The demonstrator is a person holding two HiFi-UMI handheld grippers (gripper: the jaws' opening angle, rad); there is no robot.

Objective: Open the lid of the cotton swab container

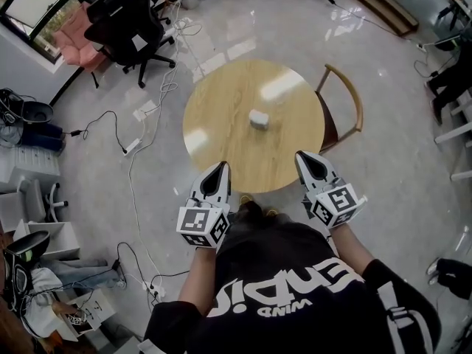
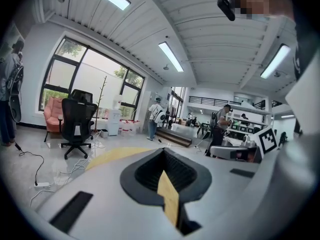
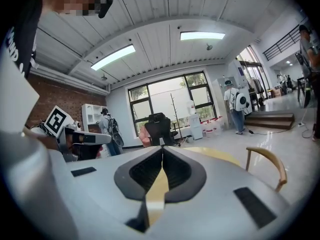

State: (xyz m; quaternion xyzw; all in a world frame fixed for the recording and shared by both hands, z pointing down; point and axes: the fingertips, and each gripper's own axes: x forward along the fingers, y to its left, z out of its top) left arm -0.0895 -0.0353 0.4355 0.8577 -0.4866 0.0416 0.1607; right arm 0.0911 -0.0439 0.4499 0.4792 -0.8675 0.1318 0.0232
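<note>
A small white cotton swab container with its lid on sits near the middle of a round wooden table in the head view. My left gripper hovers at the table's near edge, left of centre, jaws shut and empty. My right gripper hovers at the near edge on the right, also shut and empty. Both are well short of the container. In the left gripper view the left gripper shows its jaws closed together; the right gripper looks the same in its own view. The container is hidden in both gripper views.
A wooden chair stands at the table's right side. A black office chair and a pink chair are at the far left. Cables and power strips lie on the floor left of the table. Several people stand in the background.
</note>
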